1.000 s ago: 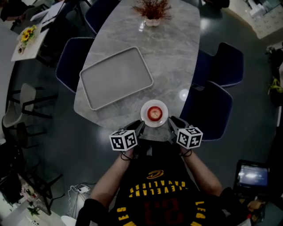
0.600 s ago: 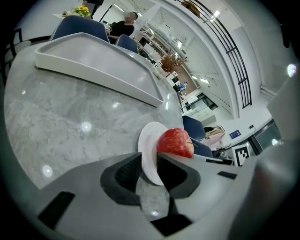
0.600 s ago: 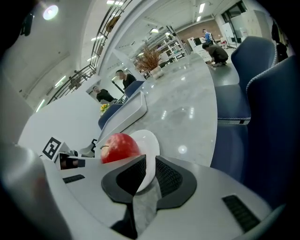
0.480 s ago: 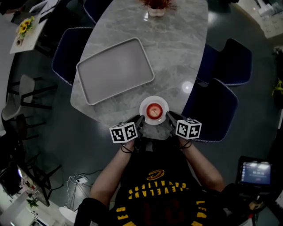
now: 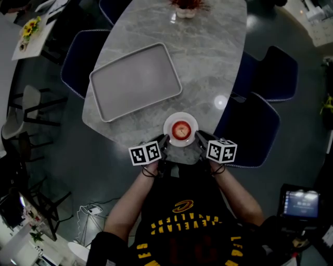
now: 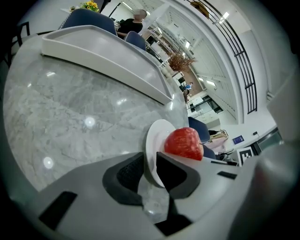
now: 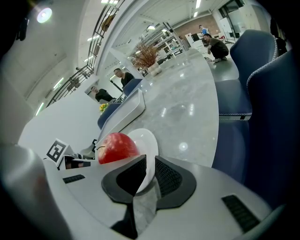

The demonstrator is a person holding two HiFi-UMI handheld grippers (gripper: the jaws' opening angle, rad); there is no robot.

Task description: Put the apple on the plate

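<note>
A red apple sits in the middle of a small white plate at the near edge of the marble table. My left gripper is shut on the plate's left rim, and my right gripper is shut on its right rim. In the left gripper view the plate stands edge-on between the jaws of the gripper, with the apple just beyond. The right gripper view shows the same: the plate pinched by the gripper, the apple to its left.
A large empty grey tray lies on the table beyond the plate, to the left. A vase of dried plants stands at the far end. Blue chairs flank the table on both sides.
The head view has shifted slightly, so table and plate sit a little higher in frame. Both grippers stay on the plate's rim, and the apple has not moved on it.
</note>
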